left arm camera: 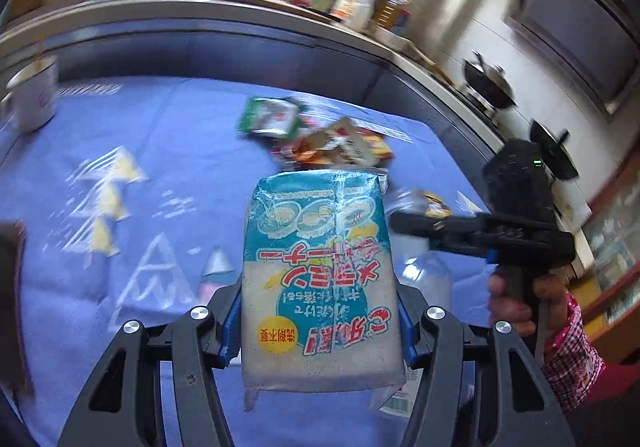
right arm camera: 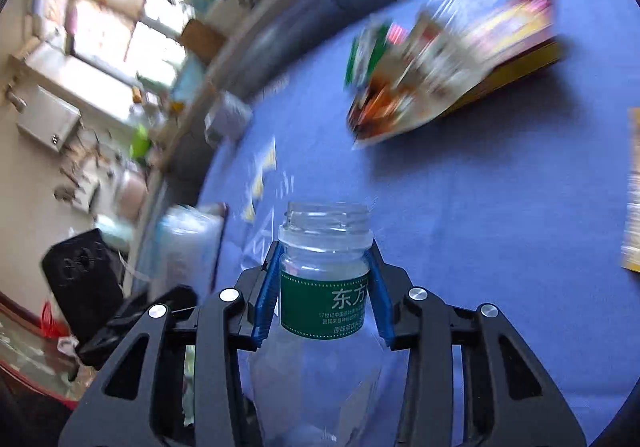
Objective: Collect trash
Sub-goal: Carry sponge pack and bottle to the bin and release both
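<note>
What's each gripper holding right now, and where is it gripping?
The left gripper clamps a teal-and-white sponge package by its lower sides. The right gripper grips an uncapped clear plastic bottle at its green label, below the neck.

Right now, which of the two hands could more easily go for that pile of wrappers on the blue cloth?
Neither is free: the left gripper clamps a sponge packet, the right gripper an uncapped bottle. The wrapper pile lies just beyond the left's fingers, so left, probably, once emptied.

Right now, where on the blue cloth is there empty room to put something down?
Bare blue cloth lies between the white mug at the far left and the blurry heap of colourful wrappers. It is crowded around that heap and the yellow flat box beside it.
</note>
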The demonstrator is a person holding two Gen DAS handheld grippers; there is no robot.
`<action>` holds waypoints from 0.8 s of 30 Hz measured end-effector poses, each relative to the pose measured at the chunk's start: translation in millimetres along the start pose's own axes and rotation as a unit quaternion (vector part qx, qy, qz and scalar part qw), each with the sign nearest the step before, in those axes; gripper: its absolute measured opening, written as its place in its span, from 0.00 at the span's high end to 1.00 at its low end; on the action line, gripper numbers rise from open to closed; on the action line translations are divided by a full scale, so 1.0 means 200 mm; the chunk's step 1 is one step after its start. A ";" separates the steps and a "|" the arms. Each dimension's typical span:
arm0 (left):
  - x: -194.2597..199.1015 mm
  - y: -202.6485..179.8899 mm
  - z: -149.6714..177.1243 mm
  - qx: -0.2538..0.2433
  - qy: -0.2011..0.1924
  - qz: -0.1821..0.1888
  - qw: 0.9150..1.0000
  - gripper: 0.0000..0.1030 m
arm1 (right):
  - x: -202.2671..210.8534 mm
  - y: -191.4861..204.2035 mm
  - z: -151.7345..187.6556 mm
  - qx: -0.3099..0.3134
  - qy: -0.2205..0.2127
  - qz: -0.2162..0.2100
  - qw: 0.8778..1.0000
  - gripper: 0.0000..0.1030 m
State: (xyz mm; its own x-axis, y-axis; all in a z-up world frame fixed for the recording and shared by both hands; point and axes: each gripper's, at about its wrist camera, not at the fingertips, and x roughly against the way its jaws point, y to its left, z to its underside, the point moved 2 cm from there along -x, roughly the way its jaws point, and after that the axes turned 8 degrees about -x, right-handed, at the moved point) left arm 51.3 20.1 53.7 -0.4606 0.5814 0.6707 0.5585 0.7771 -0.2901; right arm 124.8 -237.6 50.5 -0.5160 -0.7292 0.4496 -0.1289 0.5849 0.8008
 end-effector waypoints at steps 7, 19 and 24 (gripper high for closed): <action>-0.42 -0.61 -0.29 -0.104 0.049 0.117 0.986 0.42 | 0.96 -0.35 0.04 -0.029 -0.195 0.000 0.980 0.62; -1.34 -1.83 -0.67 -0.202 0.156 0.254 0.933 0.42 | 2.15 -1.00 -0.15 -0.074 -0.435 0.199 0.875 0.62; -1.70 -2.14 -0.68 -0.223 0.197 0.237 0.925 0.41 | 2.09 -1.19 -0.26 -0.063 -0.419 0.294 0.857 0.62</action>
State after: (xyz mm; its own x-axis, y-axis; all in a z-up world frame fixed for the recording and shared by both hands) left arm 63.0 -542.7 42.7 0.1476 0.6299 0.7625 0.9027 0.2293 -0.3642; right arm -15.1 -699.3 68.7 -0.8938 0.2198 0.3909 0.4273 0.6820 0.5935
